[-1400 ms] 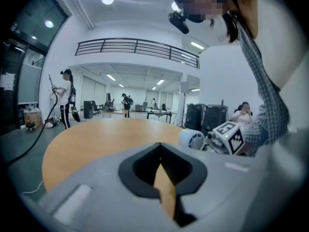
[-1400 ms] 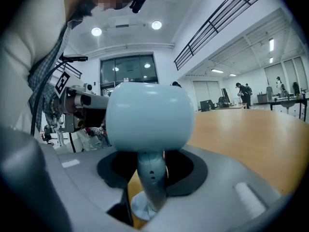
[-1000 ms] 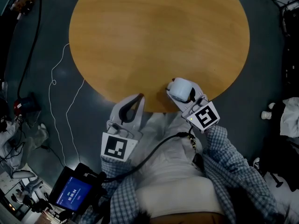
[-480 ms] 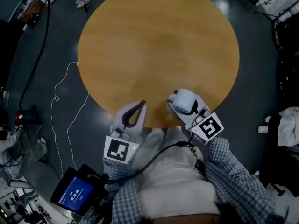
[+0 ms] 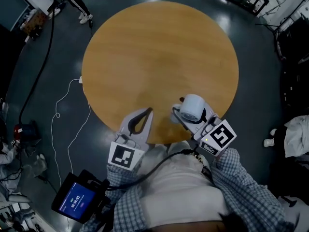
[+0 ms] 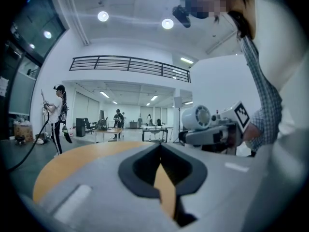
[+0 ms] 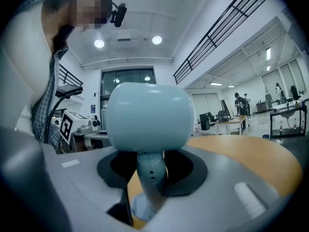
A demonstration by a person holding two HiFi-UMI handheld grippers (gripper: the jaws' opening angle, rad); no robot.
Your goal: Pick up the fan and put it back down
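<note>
Floor point(image 5: 260, 81): dark, all round the surface, and it plays no part in the lift.
Surface point(image 5: 159, 52): a round wooden top, bare. Its near edge lies right under both tools, so a fan set down short of that edge would tip off toward the person.
Person point(image 5: 183, 192): pale top and checked sleeves, standing close against the near edge.
Left hand-held gripper point(image 6: 160, 148): clenched tip to tip on nothing. It hovers over the near edge, apart from the fan on its left, and gives it no steadying.
Right hand-held gripper point(image 7: 150, 154): grasping the fan by its stem and pointing roughly level.
Fan point(image 5: 193, 106): a small pale desk fan, upright, held above the near edge of the surface and, as I judge it, clear of the wood.
Fan head point(image 7: 147, 117): bulky and well above the grip, so the fan looks top-heavy. A quick swing or tilt could make it pivot between the jaws.
Fan stem point(image 7: 150, 178): slim and smooth, the only part pinched. If the squeeze eases, it may slide down.
Fan base point(image 7: 137, 208): a small disc below the jaws. Landing on its rim instead of flat would likely topple the fan.
</note>
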